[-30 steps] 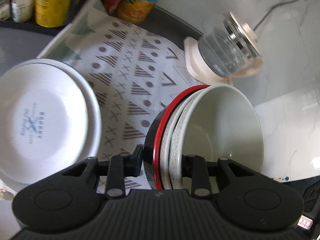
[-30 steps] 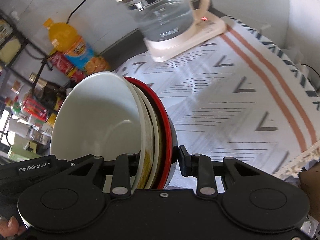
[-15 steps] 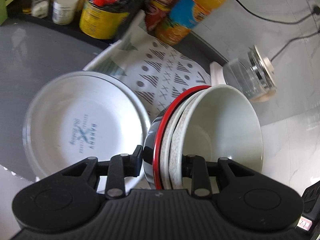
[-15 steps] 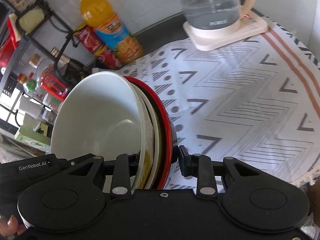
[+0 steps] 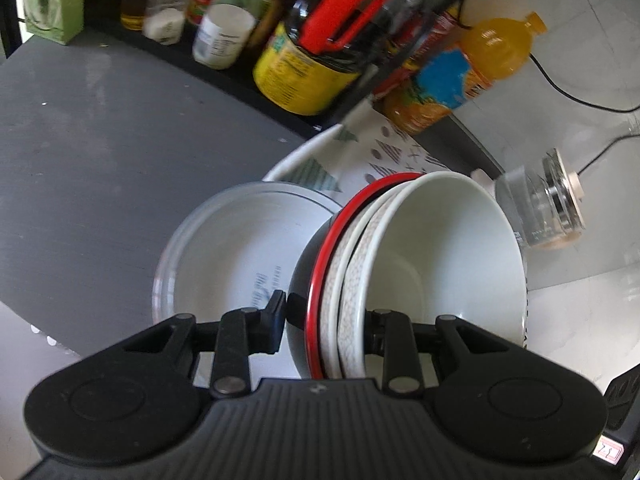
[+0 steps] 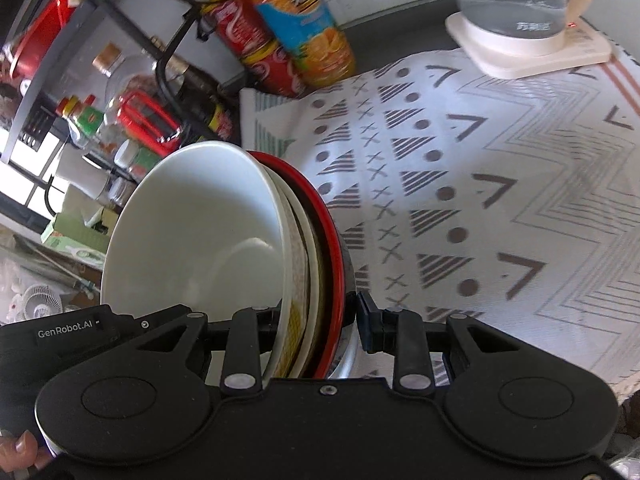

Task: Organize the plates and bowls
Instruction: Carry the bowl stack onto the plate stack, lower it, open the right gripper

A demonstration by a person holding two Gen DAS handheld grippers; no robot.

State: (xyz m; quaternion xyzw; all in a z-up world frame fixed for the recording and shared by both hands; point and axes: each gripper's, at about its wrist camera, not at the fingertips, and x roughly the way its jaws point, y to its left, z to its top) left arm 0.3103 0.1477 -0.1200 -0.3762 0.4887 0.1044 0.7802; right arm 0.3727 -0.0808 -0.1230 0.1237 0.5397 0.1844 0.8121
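A nested stack of bowls (image 5: pixel 440 264) hangs tilted on its side: a white bowl innermost, speckled bowls around it, and a black bowl with a red rim outermost. My left gripper (image 5: pixel 324 316) is shut on one side of the stack's rims. From the opposite side, my right gripper (image 6: pixel 318 316) is shut on the same stack of bowls (image 6: pixel 192 240). A pile of white plates (image 5: pixel 224 248) with blue print lies on the grey counter just left of and below the bowls in the left wrist view.
A patterned cloth (image 6: pixel 480 200) covers the counter on the right. A glass kettle (image 6: pixel 516 4) on its white base stands at the far end. An orange juice bottle (image 6: pixel 296 20), a cola bottle (image 6: pixel 252 48) and a rack of jars (image 5: pixel 224 32) line the back edge. Bare grey counter (image 5: pixel 100 152) lies to the left.
Both grippers have carried the bowl stack sideways away from the kettle toward the jars and rack. The white plates now lie straight below the bowls.
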